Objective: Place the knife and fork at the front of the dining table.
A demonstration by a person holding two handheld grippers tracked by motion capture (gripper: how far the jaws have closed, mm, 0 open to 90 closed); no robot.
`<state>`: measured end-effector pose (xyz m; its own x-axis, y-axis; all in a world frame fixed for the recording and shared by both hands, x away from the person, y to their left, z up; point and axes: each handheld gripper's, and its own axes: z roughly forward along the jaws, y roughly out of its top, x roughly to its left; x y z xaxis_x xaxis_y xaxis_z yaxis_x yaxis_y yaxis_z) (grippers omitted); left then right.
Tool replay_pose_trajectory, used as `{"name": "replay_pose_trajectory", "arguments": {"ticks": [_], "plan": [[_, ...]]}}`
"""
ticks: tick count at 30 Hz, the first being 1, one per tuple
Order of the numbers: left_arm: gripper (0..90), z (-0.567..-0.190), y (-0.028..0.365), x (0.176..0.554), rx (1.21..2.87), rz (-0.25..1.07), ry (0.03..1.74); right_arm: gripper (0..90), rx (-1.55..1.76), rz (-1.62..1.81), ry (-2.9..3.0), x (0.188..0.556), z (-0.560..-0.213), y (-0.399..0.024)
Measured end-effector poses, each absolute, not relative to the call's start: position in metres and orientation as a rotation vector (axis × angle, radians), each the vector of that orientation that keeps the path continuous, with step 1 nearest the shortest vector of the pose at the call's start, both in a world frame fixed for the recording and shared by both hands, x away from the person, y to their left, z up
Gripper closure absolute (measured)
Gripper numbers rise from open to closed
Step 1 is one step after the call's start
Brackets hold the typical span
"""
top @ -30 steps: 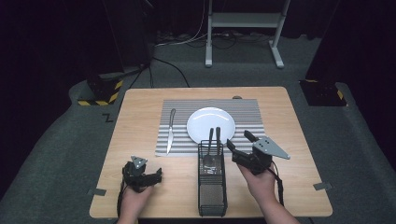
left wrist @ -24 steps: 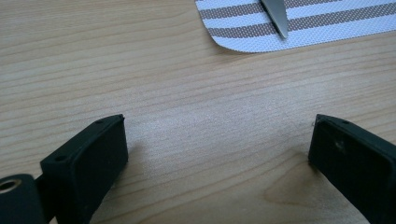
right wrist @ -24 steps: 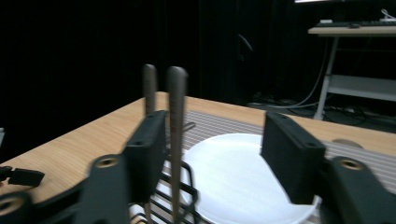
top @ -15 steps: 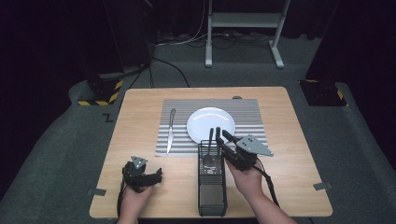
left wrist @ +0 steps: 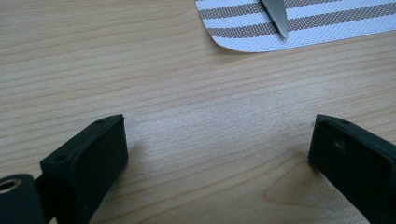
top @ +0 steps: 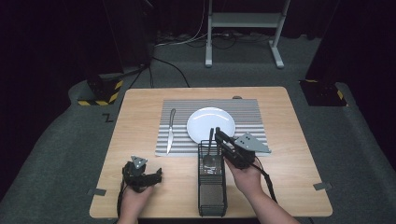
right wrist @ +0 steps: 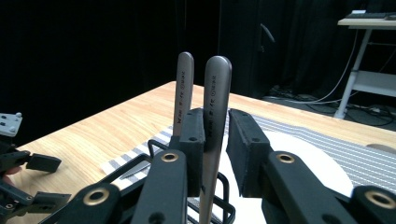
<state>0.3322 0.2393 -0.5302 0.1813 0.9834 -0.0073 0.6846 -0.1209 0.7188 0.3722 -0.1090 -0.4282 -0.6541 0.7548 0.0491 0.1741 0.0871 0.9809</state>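
A dark room with black curtains is surrounding the wooden table, which is sitting mid-frame on grey carpet; a striped placemat is lying across its centre, bearing a white plate and, at the mat's left edge, a table knife.

Over the last second we are seeing the right gripper swinging leftward from beside the black wire cutlery caddy to its far end; that is suggesting we are starting to draw a utensil out, perhaps to lay the place setting.

In the right gripper view, the jaws are standing slightly apart around one steel utensil handle, the left jaw touching it and a gap remaining at the right; a second handle is standing just behind. Both are rising upright from the caddy.

The left gripper, lower left, is resting on the table with jaws wide apart, holding nothing.
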Motion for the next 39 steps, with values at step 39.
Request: {"name": "replay_pose_trajectory", "arguments": {"ticks": [39], "plan": [[4.6, -0.53, 0.239, 0.332, 1.875, 0.654, 1.564, 86.4, 0.807, 1.706, 1.837, 0.359, -0.422, -0.117]]}}
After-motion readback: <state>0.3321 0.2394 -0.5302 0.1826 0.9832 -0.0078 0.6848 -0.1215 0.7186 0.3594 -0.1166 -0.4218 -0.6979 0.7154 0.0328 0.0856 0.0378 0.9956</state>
